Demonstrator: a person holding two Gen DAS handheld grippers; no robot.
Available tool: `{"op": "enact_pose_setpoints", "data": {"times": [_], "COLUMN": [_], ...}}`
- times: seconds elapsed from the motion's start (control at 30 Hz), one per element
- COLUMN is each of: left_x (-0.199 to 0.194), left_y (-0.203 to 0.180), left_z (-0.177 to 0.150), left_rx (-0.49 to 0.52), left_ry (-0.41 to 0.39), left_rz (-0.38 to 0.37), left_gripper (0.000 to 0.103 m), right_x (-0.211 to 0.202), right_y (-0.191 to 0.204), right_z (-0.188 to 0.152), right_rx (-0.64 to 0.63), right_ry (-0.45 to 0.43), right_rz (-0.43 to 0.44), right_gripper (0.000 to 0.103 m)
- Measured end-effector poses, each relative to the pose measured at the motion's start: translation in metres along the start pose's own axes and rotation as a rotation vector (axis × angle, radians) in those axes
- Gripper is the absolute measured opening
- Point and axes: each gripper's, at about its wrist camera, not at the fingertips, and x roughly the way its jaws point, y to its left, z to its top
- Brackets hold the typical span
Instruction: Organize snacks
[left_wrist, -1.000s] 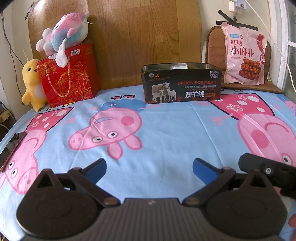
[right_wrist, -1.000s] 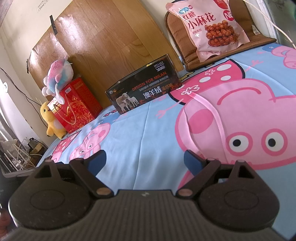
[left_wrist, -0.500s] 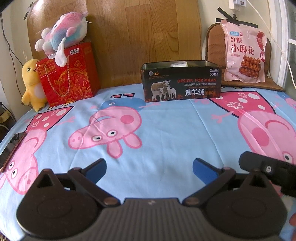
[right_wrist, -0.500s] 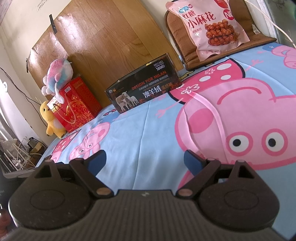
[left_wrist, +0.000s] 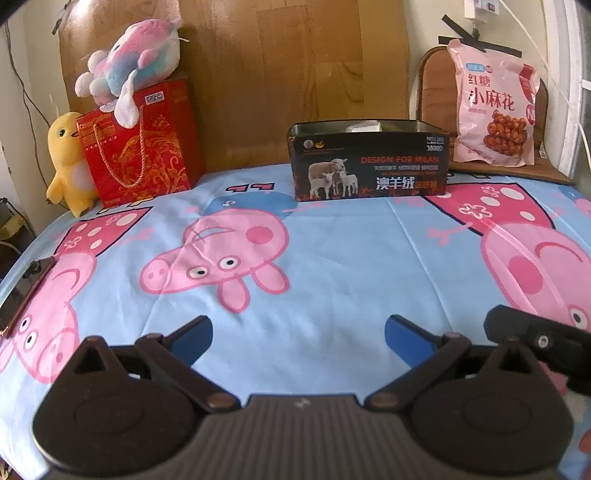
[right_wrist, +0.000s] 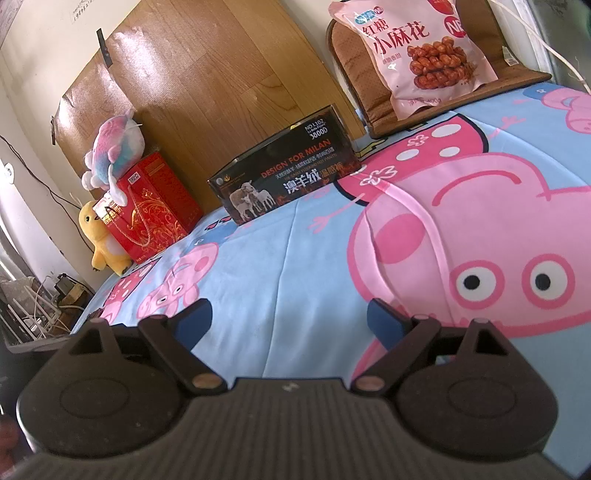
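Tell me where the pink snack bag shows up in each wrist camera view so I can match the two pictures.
Left wrist view: the pink snack bag stands at the upper right, leaning on the brown chair cushion, right of the black tin box.
Right wrist view: the bag fills the top right, larger and tilted, on the same cushion.
Shared landmark: the black tin box with the sheep picture, just left of the bag.
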Motion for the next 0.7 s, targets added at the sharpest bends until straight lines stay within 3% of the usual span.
{"op": "enact_pose_setpoints", "data": {"times": [0.37,0.7], "left_x": [-0.0004,0.0016], "left_y": [-0.0006,-0.0018], "left_z": [0.0014,0.0013], "left_rx": [0.021,0.031], "left_ry": [-0.013,-0.006], "left_rz": [0.075,0.084], "left_gripper": [0.103,0.103], "right_x": [0.0,-0.0001], "right_y": [0.0001,0.0003], "right_z": [0.0003,0.0004], "right_rx": [0.001,0.002], "right_ry": [0.0,0.0], "right_rz": [0.0,0.0], "right_gripper": [0.093,0.093]}}
